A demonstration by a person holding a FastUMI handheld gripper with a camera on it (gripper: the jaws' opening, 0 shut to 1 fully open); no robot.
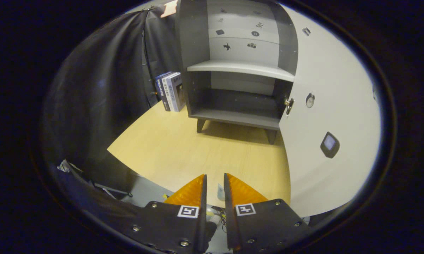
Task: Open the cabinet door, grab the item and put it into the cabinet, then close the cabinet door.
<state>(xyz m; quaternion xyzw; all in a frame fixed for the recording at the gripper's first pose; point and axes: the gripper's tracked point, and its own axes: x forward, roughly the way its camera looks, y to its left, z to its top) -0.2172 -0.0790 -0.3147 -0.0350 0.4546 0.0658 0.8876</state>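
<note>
tongs (215,187) at bottom centre of the frame, orange fingers (189,192) close together with a narrow gap. a small pale object (220,191) sits in that gap, but whether both fingers press on it i cannot tell; could be the item, too little of it shows to say.

cabinet (238,70) stands upper centre on the wooden surface (183,148), well beyond the tongs. its door (330,116) is swung wide to the right, inner face toward the camera, latch (288,104) at its edge next to the opening. so the opening step looks done. shelf (240,67) and lower compartment (234,106) both look bare.

books (170,91) stand upright just left of the cabinet, touching or nearly touching its side; clear of the door swing.

tongs line up roughly with the open front, probably for a straight run in. judgement: placing is next, closing not yet started. risk: clipping the open door on the right during approach.
</note>
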